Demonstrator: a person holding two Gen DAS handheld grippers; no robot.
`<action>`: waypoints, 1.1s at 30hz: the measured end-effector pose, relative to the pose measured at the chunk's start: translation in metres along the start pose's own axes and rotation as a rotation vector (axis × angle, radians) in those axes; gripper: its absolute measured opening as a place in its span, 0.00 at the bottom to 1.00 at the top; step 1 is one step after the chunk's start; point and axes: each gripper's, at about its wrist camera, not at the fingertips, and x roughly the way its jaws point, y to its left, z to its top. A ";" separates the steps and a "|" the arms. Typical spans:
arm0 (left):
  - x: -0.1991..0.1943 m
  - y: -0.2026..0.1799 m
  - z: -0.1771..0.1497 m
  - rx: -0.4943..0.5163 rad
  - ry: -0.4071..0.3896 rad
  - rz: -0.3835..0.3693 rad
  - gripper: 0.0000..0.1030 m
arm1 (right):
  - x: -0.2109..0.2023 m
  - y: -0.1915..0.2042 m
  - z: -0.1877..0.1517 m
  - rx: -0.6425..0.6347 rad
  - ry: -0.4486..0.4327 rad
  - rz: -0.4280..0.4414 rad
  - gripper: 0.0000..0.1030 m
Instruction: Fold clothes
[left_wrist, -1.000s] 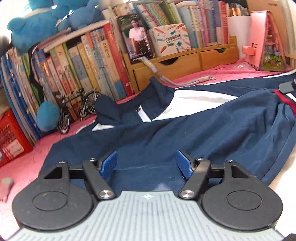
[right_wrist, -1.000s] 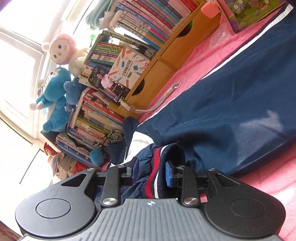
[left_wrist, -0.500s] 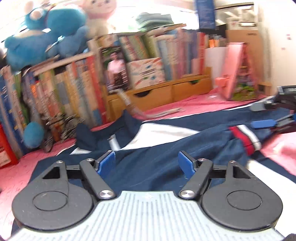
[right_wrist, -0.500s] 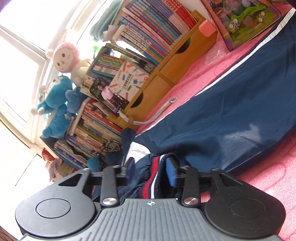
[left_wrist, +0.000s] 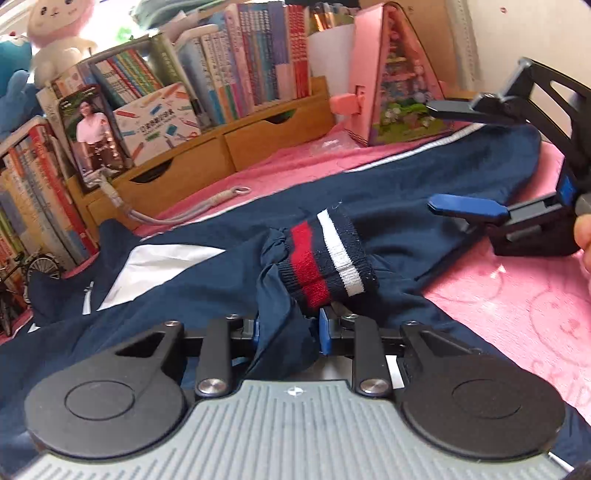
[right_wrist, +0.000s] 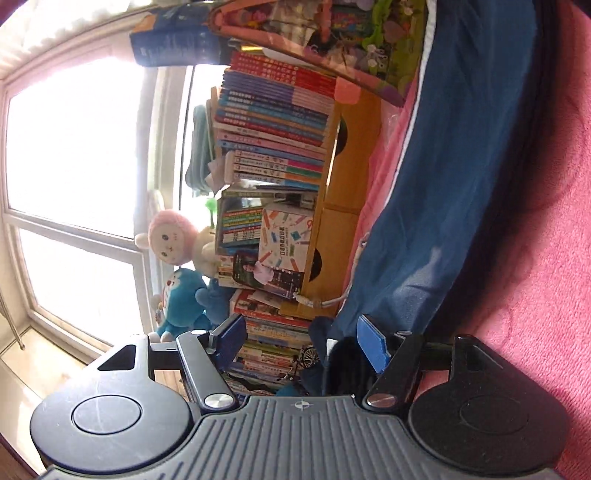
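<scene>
A navy jacket (left_wrist: 406, 192) with a white panel lies spread on a pink blanket (left_wrist: 517, 295). One sleeve is folded over its body, ending in a red, white and navy striped cuff (left_wrist: 325, 258). My left gripper (left_wrist: 288, 328) is closing, and its blue pads pinch the bunched sleeve fabric just behind that cuff. My right gripper (left_wrist: 463, 158) hovers at the right, rolled on its side, jaws opening and nothing between them. In the right wrist view the right gripper (right_wrist: 301, 341) is open beside the jacket (right_wrist: 461, 166).
A wooden drawer unit (left_wrist: 192, 166) loaded with books stands along the far side, with a pink toy house (left_wrist: 391, 85) beside it. A grey cord (left_wrist: 192, 210) trails onto the blanket. Plush toys (right_wrist: 173, 240) sit by a bright window (right_wrist: 74, 147). A person's finger (left_wrist: 583, 229) shows at the right edge.
My right gripper let go of the striped cuff, opened, rolled and drew back. My left gripper swept right across the jacket to the cuff and closed on the sleeve.
</scene>
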 end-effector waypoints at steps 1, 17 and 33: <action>-0.004 0.005 -0.001 0.008 -0.021 0.026 0.23 | 0.001 0.001 -0.001 -0.012 0.003 -0.006 0.65; -0.187 0.396 -0.041 -0.060 0.011 1.047 0.23 | 0.016 0.026 -0.017 -0.254 0.061 -0.130 0.66; -0.146 0.546 -0.241 -0.499 0.523 1.161 0.31 | 0.023 0.033 -0.025 -0.333 0.079 -0.161 0.67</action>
